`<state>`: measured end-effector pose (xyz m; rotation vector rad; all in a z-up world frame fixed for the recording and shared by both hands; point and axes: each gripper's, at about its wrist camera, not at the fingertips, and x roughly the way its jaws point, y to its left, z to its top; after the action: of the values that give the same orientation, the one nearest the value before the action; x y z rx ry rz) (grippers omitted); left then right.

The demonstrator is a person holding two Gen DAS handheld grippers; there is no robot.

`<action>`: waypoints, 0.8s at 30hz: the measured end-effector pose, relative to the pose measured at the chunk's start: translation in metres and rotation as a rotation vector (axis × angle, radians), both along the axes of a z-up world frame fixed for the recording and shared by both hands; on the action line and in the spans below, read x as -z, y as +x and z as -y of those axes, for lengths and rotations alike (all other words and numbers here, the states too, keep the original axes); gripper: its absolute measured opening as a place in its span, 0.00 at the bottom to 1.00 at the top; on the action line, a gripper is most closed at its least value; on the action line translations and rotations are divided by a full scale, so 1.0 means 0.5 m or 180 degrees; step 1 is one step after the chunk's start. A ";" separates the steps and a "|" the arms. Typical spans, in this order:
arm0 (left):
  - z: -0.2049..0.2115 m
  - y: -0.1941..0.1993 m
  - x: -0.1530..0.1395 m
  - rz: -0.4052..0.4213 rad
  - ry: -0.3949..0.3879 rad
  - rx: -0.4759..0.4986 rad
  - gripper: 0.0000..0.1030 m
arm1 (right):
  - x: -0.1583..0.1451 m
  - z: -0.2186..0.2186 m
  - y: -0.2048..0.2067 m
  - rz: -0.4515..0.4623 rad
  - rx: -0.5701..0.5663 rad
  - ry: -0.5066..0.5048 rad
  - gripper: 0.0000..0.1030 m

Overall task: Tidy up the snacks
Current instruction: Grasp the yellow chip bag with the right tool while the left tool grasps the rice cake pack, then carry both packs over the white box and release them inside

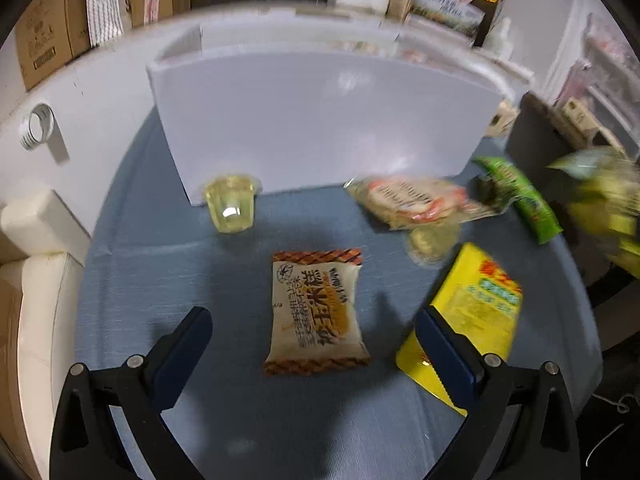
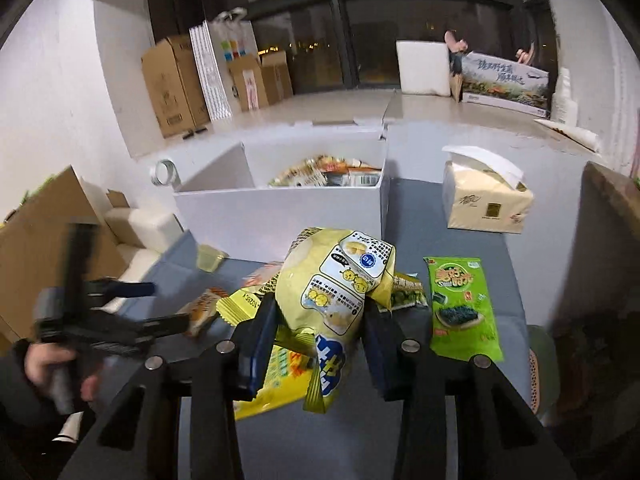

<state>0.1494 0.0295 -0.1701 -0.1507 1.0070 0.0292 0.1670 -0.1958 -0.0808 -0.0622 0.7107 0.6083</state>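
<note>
Right gripper (image 2: 320, 328) is clamped on a puffy yellow snack bag (image 2: 334, 300), both blue pads squeezing its lower half so the bag stands up between them, off the blue-grey tablecloth (image 2: 400, 440). Under and just behind it sits a flat yellow packet (image 2: 280, 376), and a green seaweed pack (image 2: 464, 308) lies flat just to the right, not touching the bag. Over on the left wrist cam, the left gripper (image 1: 314, 328) has its jaws spread wide with nothing pinched, hovering over a small beige and orange cracker packet (image 1: 316, 312) that lies on the cloth between the fingers, clear of both pads. That same yellow packet (image 1: 464, 320) is tucked partly behind the right-hand finger there. A bit further out there's a clear yellowish jelly cup (image 1: 230, 206) standing right by the white box (image 1: 320, 120), plus a blurry orange and white wrapper (image 1: 416, 200) with a second jelly cup (image 1: 430, 244) just in front of it. From the right cam you can see a hand (image 2: 44, 364) holding the left gripper, pretty blurred. The white box already has a few snack packs (image 2: 324, 174) piled inside at its far right end. Beside the box on the right sits a tissue pack (image 2: 486, 196), and cardboard boxes (image 2: 172, 84) line the far wall.
</note>
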 end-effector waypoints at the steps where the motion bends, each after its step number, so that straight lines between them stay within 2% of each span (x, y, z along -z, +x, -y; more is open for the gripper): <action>1: 0.002 0.012 0.013 -0.0085 0.0043 -0.0021 1.00 | -0.008 0.007 -0.015 -0.0004 0.0005 0.0052 0.42; 4: 0.004 0.027 0.033 -0.0165 -0.0003 0.0005 0.98 | -0.015 0.020 -0.041 0.0004 0.0011 0.0129 0.42; 5: 0.003 0.028 0.037 -0.0163 -0.0046 0.0013 0.86 | -0.013 0.024 -0.046 0.0010 0.0024 0.0143 0.42; 6: 0.005 0.028 0.035 -0.0139 0.0023 -0.0011 0.76 | -0.012 0.028 -0.050 -0.0002 0.0015 0.0171 0.42; 7: 0.008 0.028 0.033 -0.0143 0.0110 -0.0024 0.70 | -0.011 0.030 -0.053 -0.0024 0.0001 0.0183 0.42; 8: 0.011 0.028 0.030 -0.0150 0.0164 -0.0025 0.55 | -0.008 0.031 -0.056 -0.0023 0.0016 0.0179 0.42; 9: 0.008 0.029 0.026 -0.0146 0.0131 -0.0024 0.50 | -0.006 0.031 -0.058 -0.0026 0.0018 0.0172 0.42; 11: -0.003 0.023 0.019 -0.0148 -0.0040 -0.0040 0.50 | -0.002 0.031 -0.061 -0.0048 -0.0001 0.0187 0.42; 15: 0.002 -0.007 -0.020 0.0046 0.0046 -0.0044 0.49 | 0.001 0.026 -0.064 -0.0047 -0.0025 0.0163 0.42; 17: 0.009 -0.034 -0.058 0.0219 0.0008 -0.0033 0.49 | 0.001 0.023 -0.066 -0.0044 -0.0036 0.0155 0.42; 24: 0.019 -0.107 -0.232 0.1045 0.0133 0.0050 0.50 | -0.010 -0.005 -0.063 0.0058 -0.0095 0.0110 0.43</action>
<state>0.0960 0.0197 -0.0542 -0.1050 0.6793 0.0105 0.1353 -0.1934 -0.0760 -0.0463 0.6826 0.6476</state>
